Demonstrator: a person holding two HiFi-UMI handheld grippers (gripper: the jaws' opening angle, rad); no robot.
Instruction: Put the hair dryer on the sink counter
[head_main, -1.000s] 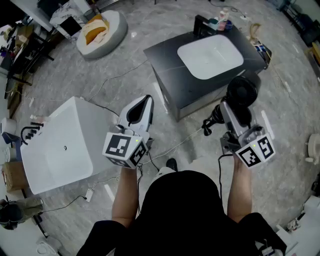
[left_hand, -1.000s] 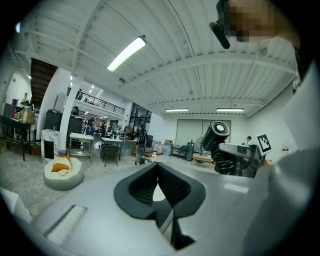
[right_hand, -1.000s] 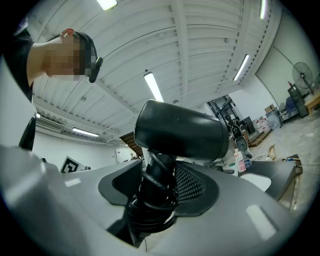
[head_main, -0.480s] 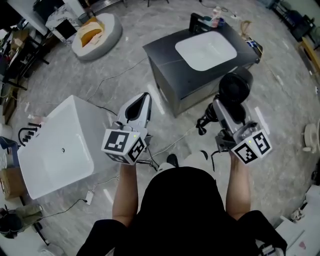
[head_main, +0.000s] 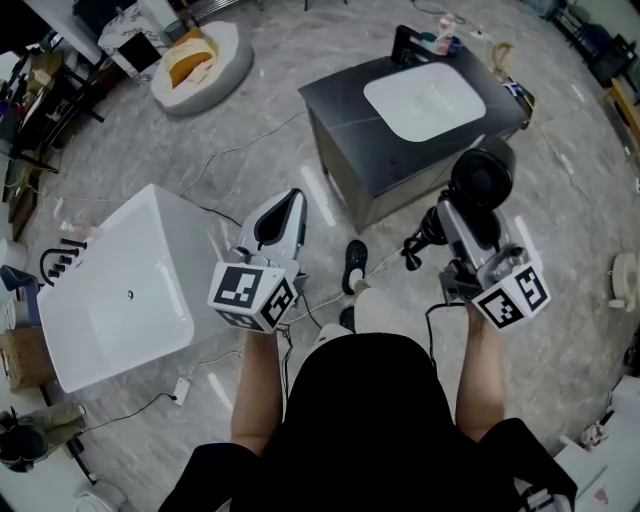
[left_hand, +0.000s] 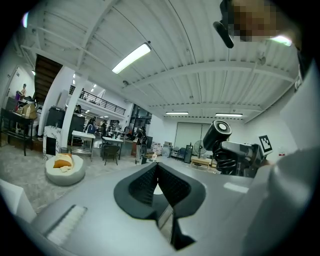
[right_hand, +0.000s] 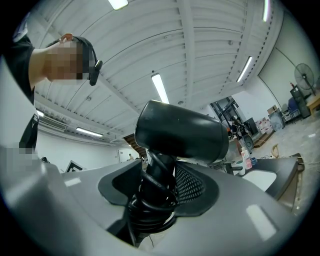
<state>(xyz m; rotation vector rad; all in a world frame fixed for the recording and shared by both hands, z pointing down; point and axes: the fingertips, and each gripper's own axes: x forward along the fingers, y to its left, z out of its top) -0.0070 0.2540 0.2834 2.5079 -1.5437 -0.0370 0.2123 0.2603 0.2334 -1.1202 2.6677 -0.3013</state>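
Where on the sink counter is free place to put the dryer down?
Bare, for the dryer: the dark counter left of the basin, and the front strip. Crowded: the back edge, with faucet and bottles.

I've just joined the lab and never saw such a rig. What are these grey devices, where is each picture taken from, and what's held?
No robot: a person in a black top holds a grey two-jaw gripper in each hand. The head view looks down from the person's head; the two gripper views come from cameras riding on each gripper, looking along its jaws. The left gripper is shut and empty. The right gripper is shut on the handle of a black hair dryer, its cord wound round that handle. Ahead on the grey floor stands a dark grey sink counter with a white basin; the dryer is in the air, not yet on it. A white bathtub stands at the left.
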